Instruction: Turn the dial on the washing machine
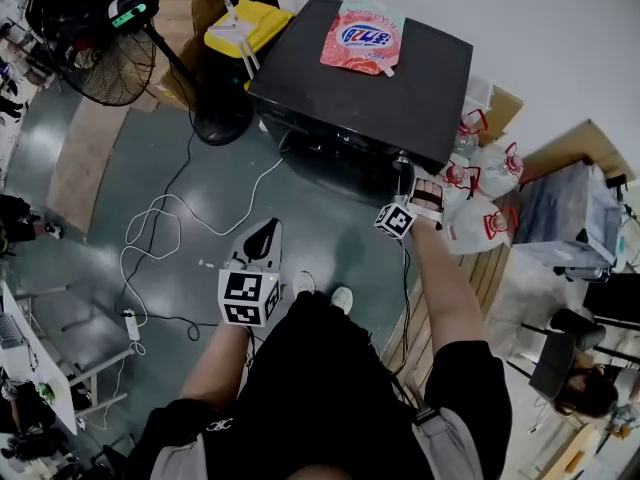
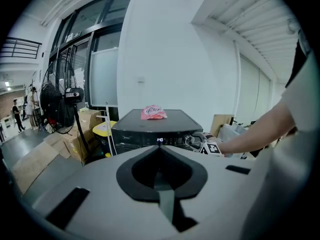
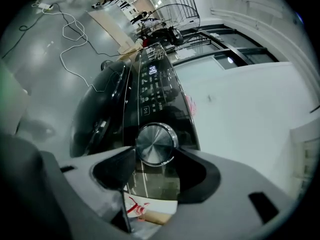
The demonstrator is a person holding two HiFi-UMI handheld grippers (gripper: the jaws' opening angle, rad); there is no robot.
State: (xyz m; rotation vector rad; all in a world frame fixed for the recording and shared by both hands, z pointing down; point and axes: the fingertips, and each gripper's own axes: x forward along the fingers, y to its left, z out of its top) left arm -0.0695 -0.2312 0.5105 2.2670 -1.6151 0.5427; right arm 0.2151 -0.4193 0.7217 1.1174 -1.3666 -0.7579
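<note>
A black front-loading washing machine (image 1: 360, 78) stands ahead of me, with a pink detergent pouch (image 1: 362, 36) on its lid. Its silver dial (image 3: 156, 144) sits at the right end of the control panel (image 3: 150, 84). My right gripper (image 3: 156, 158) is turned on its side, and its two dark pads press on opposite edges of the dial. From above, the right gripper (image 1: 410, 183) reaches the machine's front right corner. My left gripper (image 1: 264, 233) hangs low over the floor, away from the machine, its jaws together and empty. In its own view the left gripper (image 2: 160, 151) faces the machine (image 2: 150, 129).
A standing fan (image 1: 95, 43), cardboard boxes and a yellow bin (image 1: 245, 28) are left of the machine. White bags with red print (image 1: 480, 188) lie at its right. A white cable (image 1: 160, 228) loops over the grey floor. A wooden pallet (image 1: 490, 278) lies to my right.
</note>
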